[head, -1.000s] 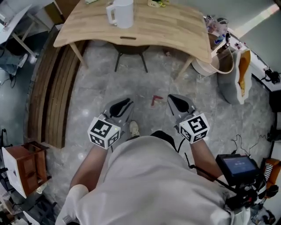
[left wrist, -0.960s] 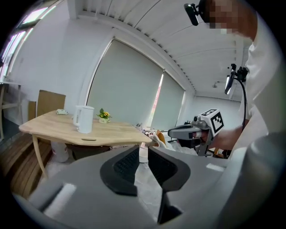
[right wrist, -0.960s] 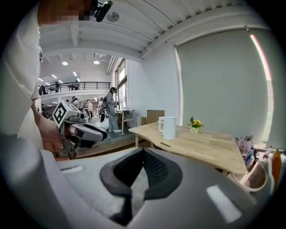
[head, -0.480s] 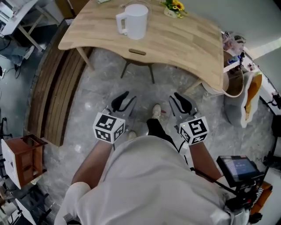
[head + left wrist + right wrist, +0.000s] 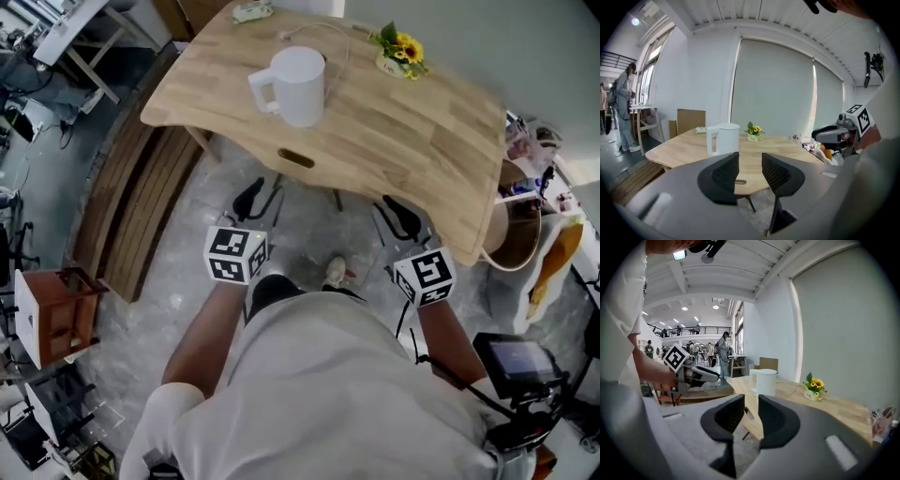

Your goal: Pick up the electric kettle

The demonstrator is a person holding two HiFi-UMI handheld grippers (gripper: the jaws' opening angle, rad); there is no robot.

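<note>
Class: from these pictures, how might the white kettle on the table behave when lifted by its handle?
The kettle looks like smooth hard plastic: probably stiff, perhaps slippery. Its handle sits on one side, so it may tilt when lifted. Its fill is hidden, so weight is uncertain.

A small pot of sunflowers (image 5: 401, 52) stands on the wooden table (image 5: 412, 141); a brown wooden stand (image 5: 52, 314) sits well apart.

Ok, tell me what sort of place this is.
Probably a large open-plan office or lab: a wooden table with a white electric kettle and sunflower pot, work desks alongside, and a railed mezzanine beyond.
</note>
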